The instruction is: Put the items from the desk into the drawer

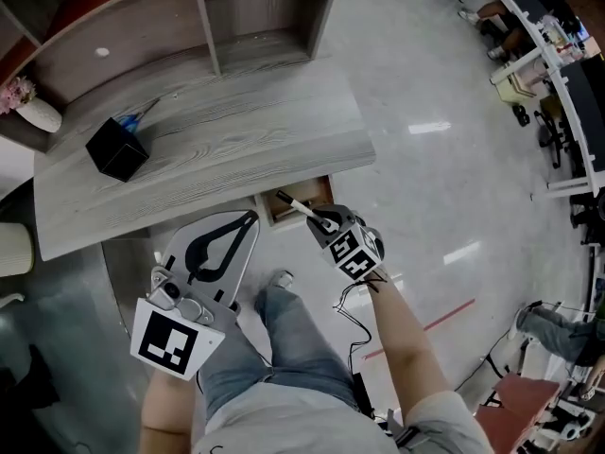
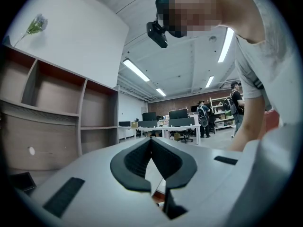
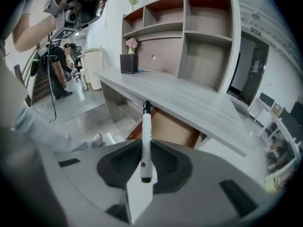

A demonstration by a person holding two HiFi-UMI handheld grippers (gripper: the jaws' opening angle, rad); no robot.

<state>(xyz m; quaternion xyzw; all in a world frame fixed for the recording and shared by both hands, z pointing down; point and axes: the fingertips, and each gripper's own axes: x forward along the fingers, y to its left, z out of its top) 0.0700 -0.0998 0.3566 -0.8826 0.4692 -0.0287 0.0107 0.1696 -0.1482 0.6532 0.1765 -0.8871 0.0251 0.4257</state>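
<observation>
Right gripper view: right claw grips marker.

Left gripper: lower left of head view, held low and close to the body, jaws pointing up-frame. Tips pressed together, nothing between them, just a narrow slit between the pads further back. Its marker cube sits above the left forearm at the bottom edge.

Right gripper: centre frame, jaws aimed up-left, clamped on a white pen that sticks out past the tips, black end forward. Bare right forearm comes in from lower right, reaching further out than the left.
</observation>
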